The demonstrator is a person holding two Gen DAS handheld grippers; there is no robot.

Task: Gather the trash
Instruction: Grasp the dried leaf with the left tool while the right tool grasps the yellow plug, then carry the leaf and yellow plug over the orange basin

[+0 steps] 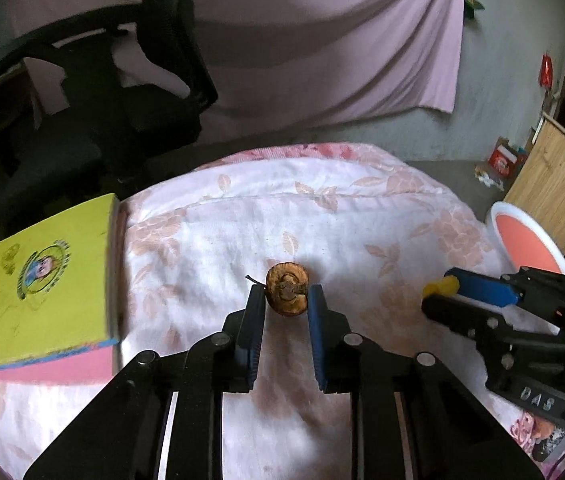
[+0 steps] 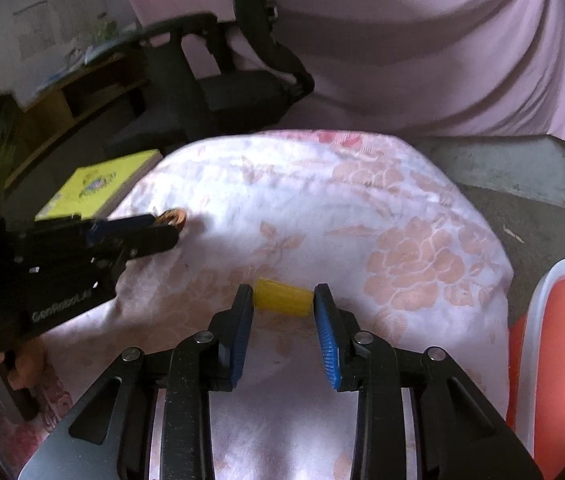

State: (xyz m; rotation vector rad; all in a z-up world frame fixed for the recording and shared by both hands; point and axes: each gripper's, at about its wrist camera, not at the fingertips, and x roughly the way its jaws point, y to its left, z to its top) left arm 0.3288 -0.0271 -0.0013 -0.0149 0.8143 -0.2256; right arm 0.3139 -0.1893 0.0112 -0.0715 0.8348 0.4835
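While lying on the floral cloth [image 1: 210,236] covering the desk, a round, brown, dried-out fruit piece [image 1: 286,293] with a thin stem is sitting between the tips of the left tool [image 1: 285,298], whose ribbed blue pads are pressing on both its sides. Further right, a yellow ridged cylinder [image 2: 282,297] is spanning the right tool [image 2: 283,300], both ends touching the narrowed pads. Beside the desk's right edge, a white-rimmed bin [image 2: 538,320] with an orange liner is standing.
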